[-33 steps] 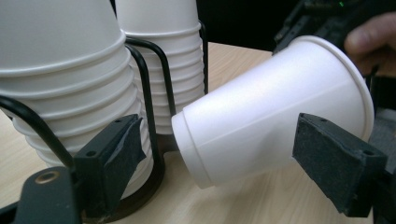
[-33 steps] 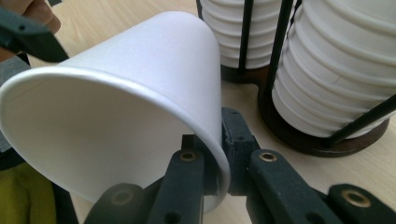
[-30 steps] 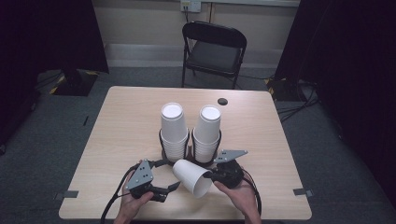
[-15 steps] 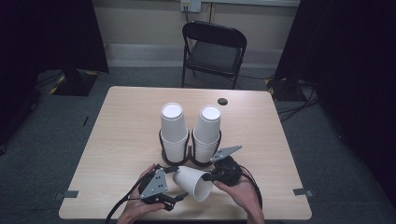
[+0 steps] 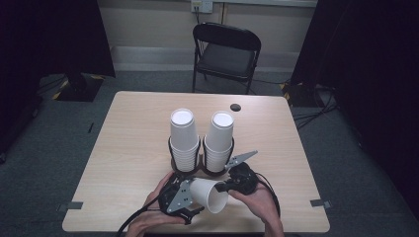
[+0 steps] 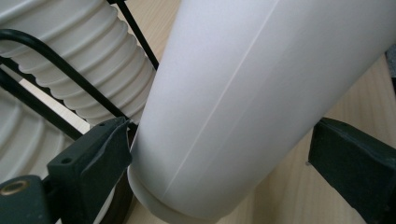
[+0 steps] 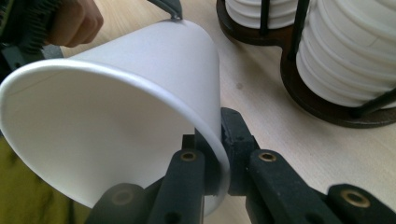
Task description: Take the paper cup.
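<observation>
Stacks of cups [image 5: 184, 136] in a rack [image 5: 201, 167] stand just behind the held cup [image 5: 208, 194].

Two cup stacks [image 5: 184, 133] side by side in a holder [image 5: 201, 169] mid-table [image 5: 123, 148], loose cup [image 5: 207, 194] lying before it between left gripper [image 5: 185, 197] and right gripper [image 5: 228, 186], chair [image 5: 226, 54] behind table

Black hand-held grippers, bare forearms

I see my left gripper [image 5: 190, 203] and right gripper [image 5: 228, 186] as matte black bodies, each topped by a grey three-cornered plate, with black cables trailing off. Up close my jaws are blocky black plastic with brass-coloured screw inserts. No sleeves show.
</observation>
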The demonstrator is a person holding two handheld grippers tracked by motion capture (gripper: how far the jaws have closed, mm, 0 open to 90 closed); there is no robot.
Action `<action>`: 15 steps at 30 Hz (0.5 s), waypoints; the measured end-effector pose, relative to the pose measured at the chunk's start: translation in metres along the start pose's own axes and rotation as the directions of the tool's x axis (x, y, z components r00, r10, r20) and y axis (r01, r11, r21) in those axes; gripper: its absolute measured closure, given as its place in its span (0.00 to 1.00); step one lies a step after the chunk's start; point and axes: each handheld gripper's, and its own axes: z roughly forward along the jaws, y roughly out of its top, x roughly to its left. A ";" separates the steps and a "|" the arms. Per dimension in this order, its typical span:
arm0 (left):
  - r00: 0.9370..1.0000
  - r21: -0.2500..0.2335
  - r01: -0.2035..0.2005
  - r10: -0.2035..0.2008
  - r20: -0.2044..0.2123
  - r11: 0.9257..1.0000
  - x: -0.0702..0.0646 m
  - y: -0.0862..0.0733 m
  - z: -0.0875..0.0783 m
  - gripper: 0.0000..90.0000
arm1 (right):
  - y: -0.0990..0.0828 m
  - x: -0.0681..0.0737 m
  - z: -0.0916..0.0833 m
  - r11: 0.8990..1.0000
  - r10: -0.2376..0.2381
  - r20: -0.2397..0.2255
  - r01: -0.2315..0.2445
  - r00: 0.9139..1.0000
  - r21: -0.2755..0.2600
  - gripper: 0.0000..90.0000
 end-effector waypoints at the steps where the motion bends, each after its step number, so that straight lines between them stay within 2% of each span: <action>1: 1.000 -0.001 0.005 -0.005 0.002 1.000 -0.002 0.001 0.001 0.05 | 0.000 0.000 0.000 1.000 0.003 -0.008 -0.003 1.000 0.000 0.96; 6: 1.000 0.011 -0.021 0.021 0.002 1.000 -0.007 0.007 0.009 0.04 | 0.002 0.000 0.003 1.000 0.013 -0.027 -0.012 1.000 0.018 0.96; 8: 1.000 0.001 -0.006 0.006 -0.002 1.000 -0.008 0.008 0.012 0.04 | 0.003 0.001 0.005 1.000 0.015 -0.022 -0.015 1.000 0.020 0.96; 11: 1.000 -0.021 -0.007 0.007 0.014 1.000 -0.008 0.009 0.012 0.05 | 0.003 -0.001 0.007 0.999 0.037 -0.037 -0.037 0.999 0.003 0.97; 15: 1.000 -0.045 -0.009 0.010 0.021 0.999 -0.011 0.013 0.013 0.06 | 0.007 0.000 0.011 0.999 0.038 -0.051 -0.038 0.998 0.009 0.98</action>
